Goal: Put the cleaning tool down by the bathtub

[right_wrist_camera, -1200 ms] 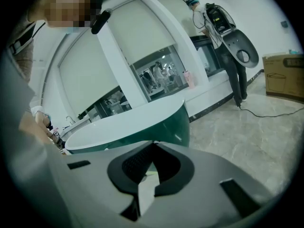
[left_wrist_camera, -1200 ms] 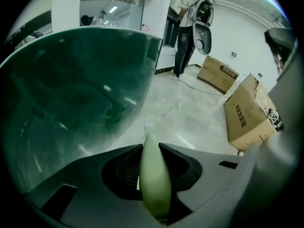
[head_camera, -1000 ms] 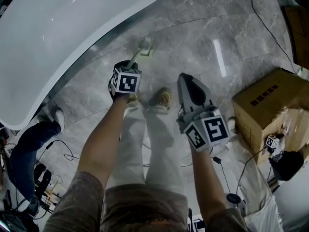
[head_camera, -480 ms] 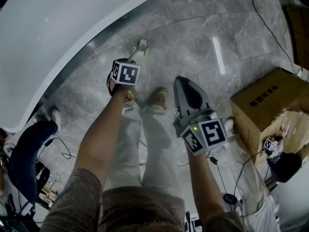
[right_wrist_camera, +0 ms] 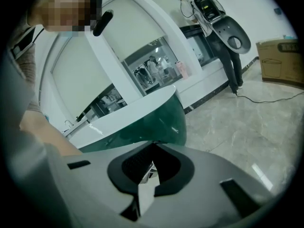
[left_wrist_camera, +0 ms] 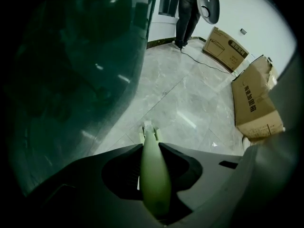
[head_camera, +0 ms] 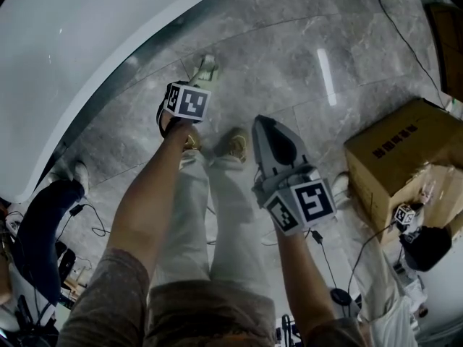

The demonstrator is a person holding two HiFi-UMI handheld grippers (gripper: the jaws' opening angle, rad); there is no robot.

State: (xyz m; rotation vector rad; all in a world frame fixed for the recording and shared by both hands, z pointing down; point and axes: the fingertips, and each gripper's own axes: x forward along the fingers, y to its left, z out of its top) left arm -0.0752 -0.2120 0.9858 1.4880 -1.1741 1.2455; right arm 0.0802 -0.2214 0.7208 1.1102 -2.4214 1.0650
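Beside the tub [head_camera: 65, 71], the left tool [left_wrist_camera: 150, 144] pinches the brush [left_wrist_camera: 154, 175], now lower toward the floor [head_camera: 289, 42]; release seems due. Right tool [right_wrist_camera: 153, 144]: pressed together.

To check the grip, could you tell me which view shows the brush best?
The left gripper view: the brush sits clamped between the jaws, handle and head visible. The head view shows only its head; the right gripper view shows none.
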